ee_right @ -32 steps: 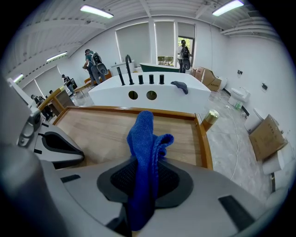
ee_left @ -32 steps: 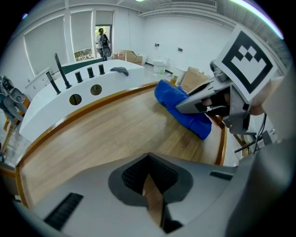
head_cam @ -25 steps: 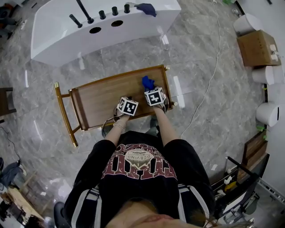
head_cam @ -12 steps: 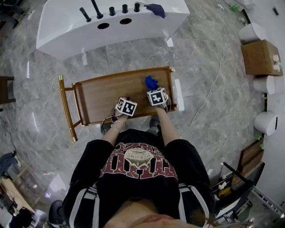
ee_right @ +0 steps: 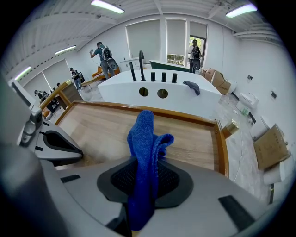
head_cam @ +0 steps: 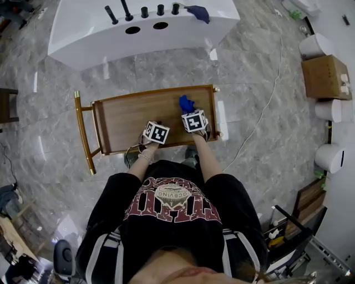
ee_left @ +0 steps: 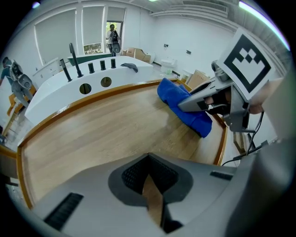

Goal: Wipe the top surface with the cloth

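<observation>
Two o'clock on my wooden trolley top (head_cam: 125,117), blue cloth (ee_right: 144,139) pinched in right gripper (ee_right: 140,196), left gripper (ee_left: 153,200) pressed together at six.

We see an evenly bright room. Ceiling strip lights (ee_right: 107,6) shine above the right gripper (ee_right: 141,183); windows (ee_right: 175,39) glow far ahead. Both gripper views bend toward dark, blurred edges. Glare streaks the floor (head_cam: 249,100) at its right.
</observation>
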Tool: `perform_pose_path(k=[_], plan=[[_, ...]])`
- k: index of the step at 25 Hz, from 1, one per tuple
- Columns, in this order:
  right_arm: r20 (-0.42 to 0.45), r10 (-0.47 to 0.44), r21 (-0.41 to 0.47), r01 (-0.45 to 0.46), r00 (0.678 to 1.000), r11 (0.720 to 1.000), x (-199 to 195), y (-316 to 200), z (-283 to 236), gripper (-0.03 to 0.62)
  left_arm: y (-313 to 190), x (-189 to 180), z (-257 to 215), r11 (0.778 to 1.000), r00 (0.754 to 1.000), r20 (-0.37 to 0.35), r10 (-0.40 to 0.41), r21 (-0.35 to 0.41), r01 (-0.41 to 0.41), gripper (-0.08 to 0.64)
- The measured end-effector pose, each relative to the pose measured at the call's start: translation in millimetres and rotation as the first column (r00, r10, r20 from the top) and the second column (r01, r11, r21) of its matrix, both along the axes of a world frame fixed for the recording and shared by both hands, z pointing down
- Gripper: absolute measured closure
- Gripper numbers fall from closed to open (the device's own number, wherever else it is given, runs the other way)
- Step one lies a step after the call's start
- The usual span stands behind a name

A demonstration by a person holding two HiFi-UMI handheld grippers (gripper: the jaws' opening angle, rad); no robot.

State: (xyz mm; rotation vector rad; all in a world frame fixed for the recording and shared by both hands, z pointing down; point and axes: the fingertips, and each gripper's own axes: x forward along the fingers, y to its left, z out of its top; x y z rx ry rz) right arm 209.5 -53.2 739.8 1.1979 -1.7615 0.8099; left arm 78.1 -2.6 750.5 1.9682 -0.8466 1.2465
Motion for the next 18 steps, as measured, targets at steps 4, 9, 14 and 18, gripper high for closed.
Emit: perform_pose_path(k=[4, 9, 14, 18], plan=[[0.001, -0.012, 0.0, 0.012, 1.0, 1.0, -7, 2, -1, 0.499, 2, -2, -1, 1.0, 1.0, -0.002, 0.006, 0.009, -0.006, 0.511], [0.003, -0.031, -0.009, 0.031, 1.0, 0.999, -14, 7, 1, 0.499, 6, -3, 0, 1.0, 0.999, -0.028, -0.024, -0.013, 0.023, 0.511], [0.007, -0.054, -0.001, 0.054, 0.999, 0.999, -28, 6, 0, 0.499, 7, -6, -2, 0.999, 0.999, -0.038, -0.031, 0.013, 0.031, 0.511], [0.016, -0.081, -0.005, 0.081, 0.997, 0.997, -43, 7, 1, 0.499, 7, -7, 0, 0.999, 0.999, -0.045, -0.027, 0.017, 0.028, 0.511]])
